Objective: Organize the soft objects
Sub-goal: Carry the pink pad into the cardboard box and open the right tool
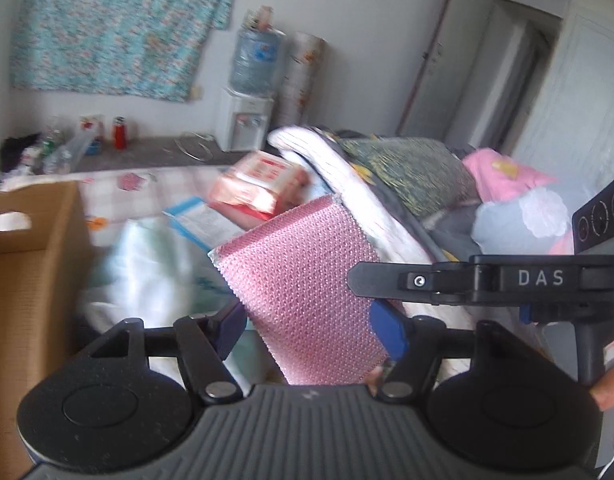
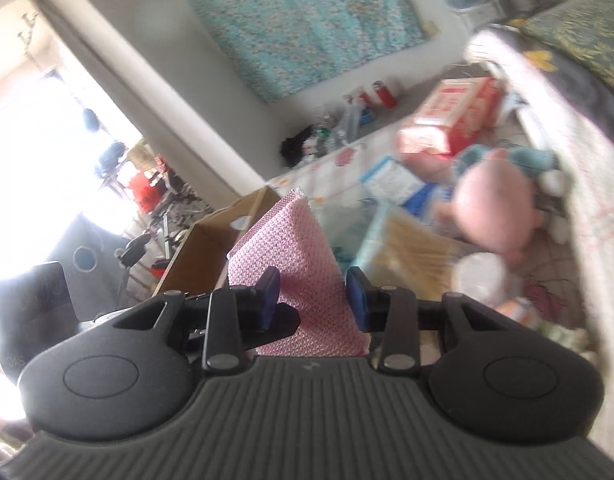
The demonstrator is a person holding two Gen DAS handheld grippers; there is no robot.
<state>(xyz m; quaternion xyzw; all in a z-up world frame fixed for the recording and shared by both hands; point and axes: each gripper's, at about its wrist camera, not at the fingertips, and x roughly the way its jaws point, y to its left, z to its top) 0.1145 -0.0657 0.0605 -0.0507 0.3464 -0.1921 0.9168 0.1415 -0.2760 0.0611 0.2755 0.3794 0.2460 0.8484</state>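
A cluttered bed (image 1: 119, 184) with a pale patterned sheet filled the middle of both views, blurred by motion. Folded quilts (image 1: 387, 184) were heaped at right of the left wrist view. An open cardboard box (image 1: 31, 264) with a cut-out handle stood at the left edge. A pink plush toy (image 2: 495, 212) lay at right of the right wrist view, near a red and white pack (image 2: 451, 120) in the upper right.

A pink mesh scouring pad (image 1: 307, 300) stood at lower centre of both views, off the bed. The left gripper (image 1: 313, 334) held its lower part across a fairly wide span, blue pads against both sides. The right gripper (image 2: 311, 298) pinched the same pad in a narrower grip; its black finger crossed the left view from the right.

The risk appeared to be the shared hold. If the two hands drifted apart or twisted differently, the soft pad could buckle or slip from one grip and fall among the clutter, short of the box.
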